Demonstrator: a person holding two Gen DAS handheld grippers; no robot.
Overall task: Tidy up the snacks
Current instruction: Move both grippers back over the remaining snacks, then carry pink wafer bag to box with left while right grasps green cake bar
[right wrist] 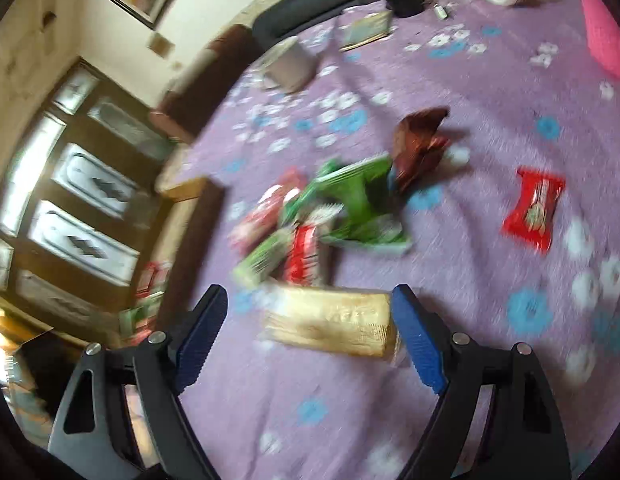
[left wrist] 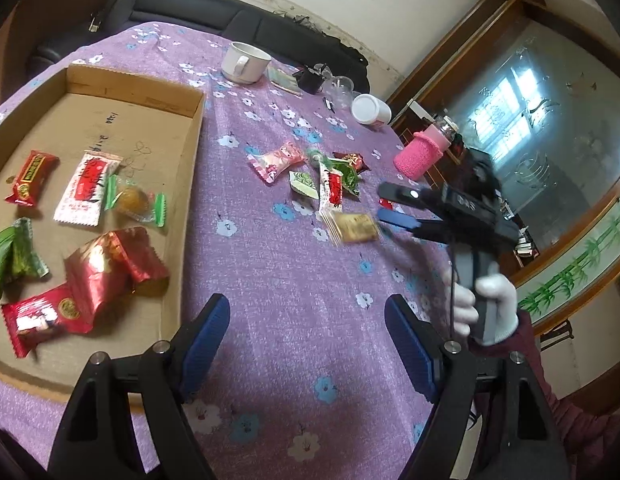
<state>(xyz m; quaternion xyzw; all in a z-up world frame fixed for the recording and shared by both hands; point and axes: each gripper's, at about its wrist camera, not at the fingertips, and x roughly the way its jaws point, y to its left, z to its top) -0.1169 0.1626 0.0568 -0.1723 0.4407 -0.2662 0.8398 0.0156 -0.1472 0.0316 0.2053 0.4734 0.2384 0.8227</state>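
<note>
On worktop, gold snack pack lies btwn your open right gripper fingers: light, crinkly, slippery; pinch mid-body. Left gripper open, empty.

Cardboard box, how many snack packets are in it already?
7 visible: red packet, white-and-red packet and clear-wrapped orange sweet mid-box; green packet at the left edge; two overlapping red foil packs and a red-and-gold packet nearest the camera. Overlaps may hide more.
</note>
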